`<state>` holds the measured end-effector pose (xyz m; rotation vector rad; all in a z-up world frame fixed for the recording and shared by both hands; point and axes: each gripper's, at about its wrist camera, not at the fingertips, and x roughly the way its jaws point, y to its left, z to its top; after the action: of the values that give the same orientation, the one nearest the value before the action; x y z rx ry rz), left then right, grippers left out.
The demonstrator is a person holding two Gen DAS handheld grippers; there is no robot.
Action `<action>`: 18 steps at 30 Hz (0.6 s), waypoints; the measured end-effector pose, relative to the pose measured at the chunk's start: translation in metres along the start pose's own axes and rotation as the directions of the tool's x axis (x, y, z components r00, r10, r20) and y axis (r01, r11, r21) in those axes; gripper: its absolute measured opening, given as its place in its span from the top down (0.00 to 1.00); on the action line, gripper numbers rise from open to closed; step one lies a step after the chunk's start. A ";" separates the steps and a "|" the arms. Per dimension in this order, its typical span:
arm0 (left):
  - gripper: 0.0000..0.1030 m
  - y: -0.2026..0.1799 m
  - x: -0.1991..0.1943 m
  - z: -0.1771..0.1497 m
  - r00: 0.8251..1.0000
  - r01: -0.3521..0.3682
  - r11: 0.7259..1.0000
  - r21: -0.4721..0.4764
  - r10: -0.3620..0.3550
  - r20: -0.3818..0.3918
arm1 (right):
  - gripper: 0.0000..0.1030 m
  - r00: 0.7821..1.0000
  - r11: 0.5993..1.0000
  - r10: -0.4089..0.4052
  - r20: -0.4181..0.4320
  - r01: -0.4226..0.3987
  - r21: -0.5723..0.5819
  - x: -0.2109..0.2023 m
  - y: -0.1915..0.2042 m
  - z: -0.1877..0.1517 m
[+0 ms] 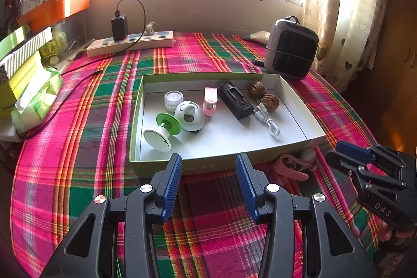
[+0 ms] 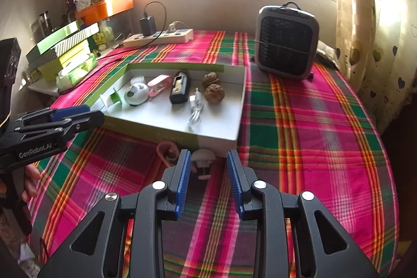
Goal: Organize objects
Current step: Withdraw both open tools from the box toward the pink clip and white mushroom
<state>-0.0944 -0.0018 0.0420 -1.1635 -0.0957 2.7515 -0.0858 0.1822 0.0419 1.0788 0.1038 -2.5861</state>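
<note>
Reach favours your right gripper (image 2: 208,180), jaws parted and empty, since the small white toy (image 2: 203,163) lies on the table just beyond them against the box's (image 2: 216,140) near wall, while your left gripper (image 1: 208,181) hovers released, farther off.

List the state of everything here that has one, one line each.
left hand-held gripper: open, empty
right hand-held gripper: open, empty
box: lidless, holding items
white cable: bundled, in box
black charger: plugged into power strip
pink clip: outside box
</note>
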 end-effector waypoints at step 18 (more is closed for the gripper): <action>0.59 -0.005 0.002 -0.013 1.000 -0.009 1.000 0.022 0.009 -0.019 | 0.57 0.991 0.992 0.116 -0.064 -0.118 -0.032 0.025 0.020 -0.005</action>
<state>-0.0856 0.0035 0.0322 -1.1870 -0.0581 2.7415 -0.0926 0.1576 0.0218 1.1175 0.0981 -2.4384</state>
